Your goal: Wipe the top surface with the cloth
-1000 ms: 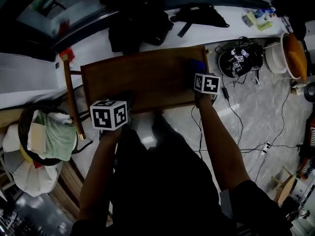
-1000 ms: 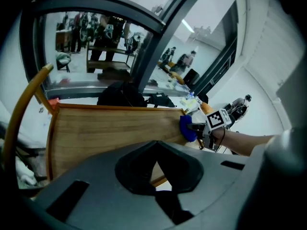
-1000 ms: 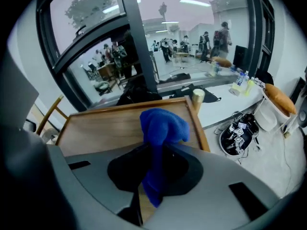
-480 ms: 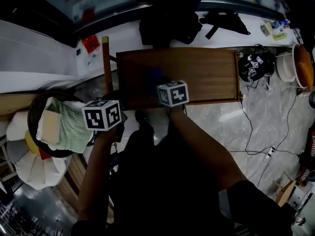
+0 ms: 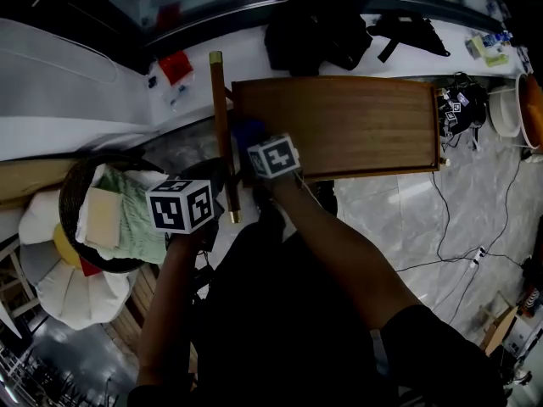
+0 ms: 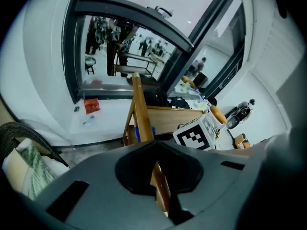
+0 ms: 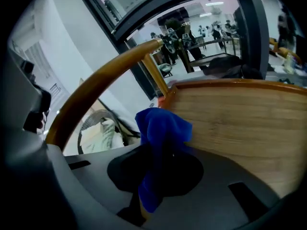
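The brown wooden top (image 5: 356,125) lies across the upper middle of the head view. My right gripper (image 5: 254,145) is at its left end, shut on the blue cloth (image 5: 248,131). In the right gripper view the blue cloth (image 7: 162,128) bunches out of the jaws against the wooden top's (image 7: 240,128) left edge. A wooden rail (image 5: 222,134) runs along the left side of the top. My left gripper (image 5: 216,197) sits at the rail's near end. In the left gripper view the wooden rail (image 6: 142,119) passes between the shut jaws.
A dark basket (image 5: 72,185) holding green and white cloths (image 5: 127,223) stands at the left, above a white cushion (image 5: 51,287). Black bags (image 5: 322,36) lie behind the top. A black device (image 5: 462,104), a white bucket (image 5: 509,108) and floor cables (image 5: 450,227) are at the right.
My right gripper has carried the blue cloth from the right end of the top across to its left end. The left gripper has stayed by the rail's near end.
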`<state>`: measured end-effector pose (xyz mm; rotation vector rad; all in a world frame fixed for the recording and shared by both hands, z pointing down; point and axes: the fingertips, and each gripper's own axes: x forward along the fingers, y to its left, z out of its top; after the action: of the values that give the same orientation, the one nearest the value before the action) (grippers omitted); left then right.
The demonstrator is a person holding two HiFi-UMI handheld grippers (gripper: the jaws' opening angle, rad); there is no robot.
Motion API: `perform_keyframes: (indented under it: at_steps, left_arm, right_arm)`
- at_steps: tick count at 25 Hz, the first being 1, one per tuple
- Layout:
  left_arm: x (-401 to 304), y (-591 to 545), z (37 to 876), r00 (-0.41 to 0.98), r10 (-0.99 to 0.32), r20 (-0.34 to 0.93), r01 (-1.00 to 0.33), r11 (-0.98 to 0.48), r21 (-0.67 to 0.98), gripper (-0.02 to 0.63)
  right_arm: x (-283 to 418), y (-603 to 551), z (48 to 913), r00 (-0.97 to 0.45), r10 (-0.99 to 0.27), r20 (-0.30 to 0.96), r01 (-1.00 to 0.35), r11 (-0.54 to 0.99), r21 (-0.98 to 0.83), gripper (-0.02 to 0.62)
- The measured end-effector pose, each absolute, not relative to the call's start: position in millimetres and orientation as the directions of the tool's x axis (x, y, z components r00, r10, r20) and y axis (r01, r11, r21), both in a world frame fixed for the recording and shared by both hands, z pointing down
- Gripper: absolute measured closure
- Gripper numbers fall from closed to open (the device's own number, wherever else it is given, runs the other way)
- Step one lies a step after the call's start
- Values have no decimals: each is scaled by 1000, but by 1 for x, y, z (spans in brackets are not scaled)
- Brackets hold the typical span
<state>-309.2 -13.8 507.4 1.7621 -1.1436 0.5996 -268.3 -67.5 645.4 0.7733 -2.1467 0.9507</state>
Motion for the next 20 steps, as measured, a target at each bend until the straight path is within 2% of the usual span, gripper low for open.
perform_keyframes:
  at_steps: [4, 10, 20]
  left_arm:
    - [-299, -12, 511, 472, -424, 773, -879, -160, 449, 595]
    - [-261, -19, 511, 492, -407, 769, -869, -184, 459, 595]
    - [-171, -48, 517, 496, -401, 770, -868, -194, 458, 595]
  right_arm:
    - [-269, -65, 647, -565, -237, 790, -692, 657, -298, 534]
    - [-233, -71, 651, -554, -212, 805, -705, 633, -318, 534]
    - [-80, -97, 652, -477, -279, 833, -782, 567, -258, 534]
